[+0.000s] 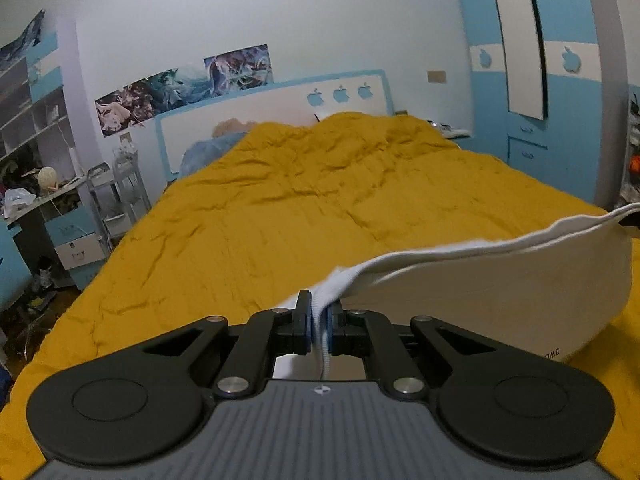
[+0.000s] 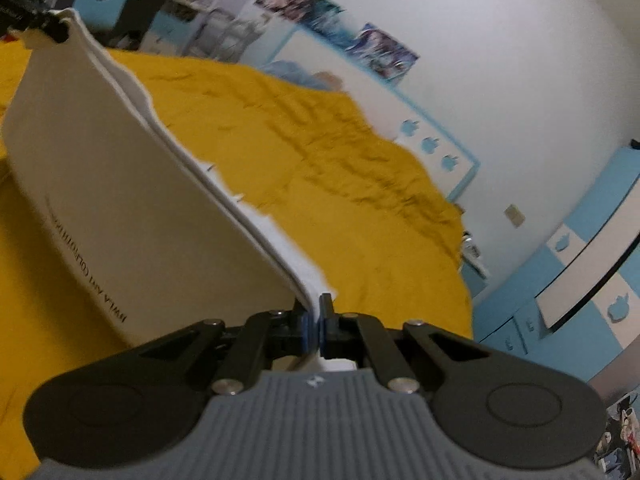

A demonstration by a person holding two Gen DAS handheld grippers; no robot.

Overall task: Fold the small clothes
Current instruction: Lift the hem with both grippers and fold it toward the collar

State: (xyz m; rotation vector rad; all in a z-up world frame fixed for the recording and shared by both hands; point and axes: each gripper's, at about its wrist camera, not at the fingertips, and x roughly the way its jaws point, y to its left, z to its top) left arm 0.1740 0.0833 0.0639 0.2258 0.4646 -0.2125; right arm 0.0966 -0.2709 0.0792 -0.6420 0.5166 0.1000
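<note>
Yellow bedspread [image 1: 280, 208] fills the space ahead of and below both sets of fingers; wrinkled, otherwise bare in the near part.

White garment [image 1: 500, 280], cream body with a ribbed white hem, dark printed lettering low on one face. It hangs stretched between the two tools, above the bedspread, doubled so two layers run along the top edge. From the left fingers it runs out to the right; from the right fingers it runs up and away to the left.

Left gripper [image 1: 319, 326]: jaws narrow, pinching the ribbed edge between the blue pads. Right gripper [image 2: 314, 326]: jaws likewise narrow, clamped on the opposite end of the same edge. In the right view, the far corner [image 2: 60, 26] sits in the other tool.

Judgement: garment is lifted mid-fold, not yet laid down. To do this well:
- keep even tension so the top edge stays straight, no sag in the middle;
- lower both ends together, let the hanging lower edge touch first;
- release only once the layers lie flat and aligned.

Risk: uneven lowering skews the fold; right view is motion-blurred.
</note>
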